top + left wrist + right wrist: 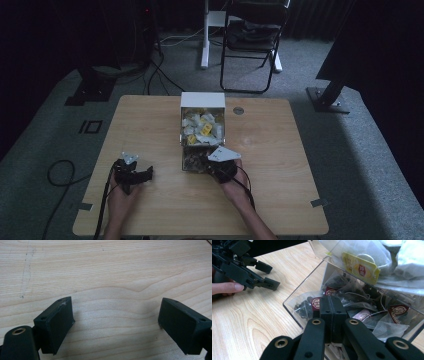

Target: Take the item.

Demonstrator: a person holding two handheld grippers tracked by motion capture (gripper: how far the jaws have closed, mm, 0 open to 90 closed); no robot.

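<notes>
while the wooden table (270,150) carries a two-tier clear tea-bag dispenser (201,131) at mid-table, the right gripper (333,305) sits in its lower tray, jaws clenched together among the dark tea bags (384,326); whether a bag is pinched, cannot tell; left gripper (115,322) hovers released over bare wood, well left of the dispenser
</notes>
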